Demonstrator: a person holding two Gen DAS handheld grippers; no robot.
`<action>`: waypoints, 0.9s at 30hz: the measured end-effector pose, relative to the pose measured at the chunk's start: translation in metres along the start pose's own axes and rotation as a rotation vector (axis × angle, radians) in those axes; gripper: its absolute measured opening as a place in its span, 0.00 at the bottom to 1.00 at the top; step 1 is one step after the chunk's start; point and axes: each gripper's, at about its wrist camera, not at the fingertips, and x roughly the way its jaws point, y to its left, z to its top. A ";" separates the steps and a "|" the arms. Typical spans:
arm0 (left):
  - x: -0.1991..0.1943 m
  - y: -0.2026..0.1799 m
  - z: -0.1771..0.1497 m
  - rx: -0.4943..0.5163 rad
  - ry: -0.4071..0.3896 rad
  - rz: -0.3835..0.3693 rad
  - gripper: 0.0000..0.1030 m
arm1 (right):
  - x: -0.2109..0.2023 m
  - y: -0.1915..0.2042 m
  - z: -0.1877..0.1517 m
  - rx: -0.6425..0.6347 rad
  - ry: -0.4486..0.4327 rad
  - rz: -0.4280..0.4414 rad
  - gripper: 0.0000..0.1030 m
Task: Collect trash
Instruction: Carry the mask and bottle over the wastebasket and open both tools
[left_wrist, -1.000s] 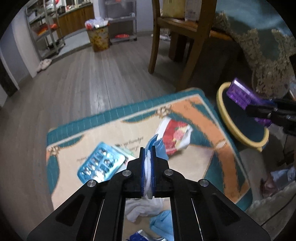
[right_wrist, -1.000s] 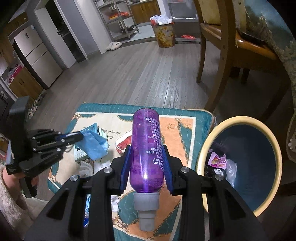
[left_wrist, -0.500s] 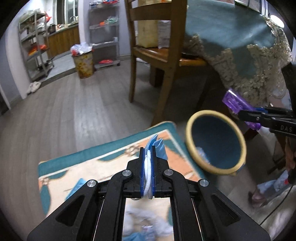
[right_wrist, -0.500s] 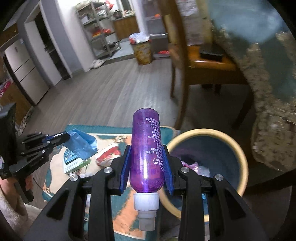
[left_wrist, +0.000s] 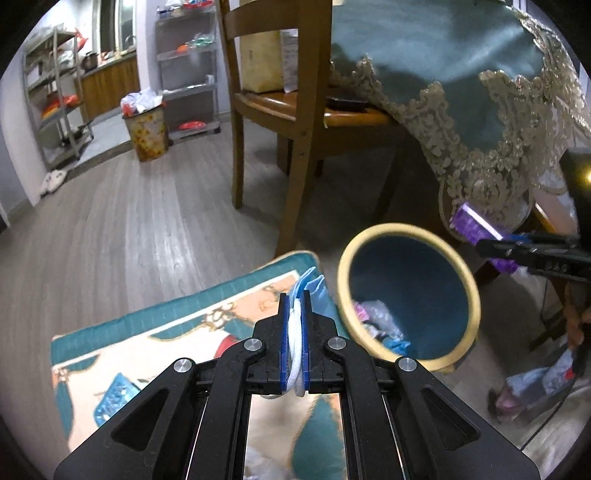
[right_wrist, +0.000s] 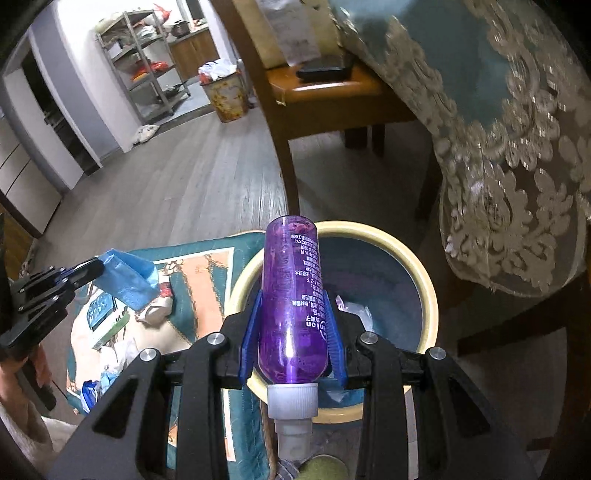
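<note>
Both tongs are loaded. Right gripper (right_wrist: 291, 332) is clamped on a purple bottle (right_wrist: 291, 295), cap toward the handle, base hanging over the yellow rim of the blue trash bin (right_wrist: 424, 295). Left gripper (left_wrist: 294, 339) is squeezed flat on a pale blue and white mask (left_wrist: 308, 290), held over the corner of the patterned rug (left_wrist: 147, 332), just beside the bin's near rim.

That bin stands on the wooden floor (left_wrist: 147, 206), wedged between the rug's edge and the lace-trimmed tablecloth (right_wrist: 517, 166), which hangs close above its far side. A wooden chair (left_wrist: 295, 122) plants a leg just behind the rug corner. Toward the kitchen the floor lies wide and bare as far as a second, flowered bin (left_wrist: 147, 133) by the metal shelves.

Inside the blue bin lie crumpled wrappers (left_wrist: 373, 317). More litter waits on the rug: a blister pack (right_wrist: 99, 310) and what looks like a red and white wrapper (right_wrist: 159, 302), though it is partly hidden.
</note>
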 end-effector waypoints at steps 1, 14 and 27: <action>0.001 -0.001 0.001 -0.007 -0.006 -0.002 0.06 | 0.002 -0.002 0.001 0.004 0.001 -0.006 0.31; 0.043 -0.034 0.004 -0.192 -0.005 -0.262 0.06 | 0.037 -0.042 -0.009 0.095 0.081 -0.060 0.31; 0.086 -0.094 -0.018 -0.142 0.083 -0.303 0.06 | 0.055 -0.037 -0.018 0.051 0.148 -0.098 0.31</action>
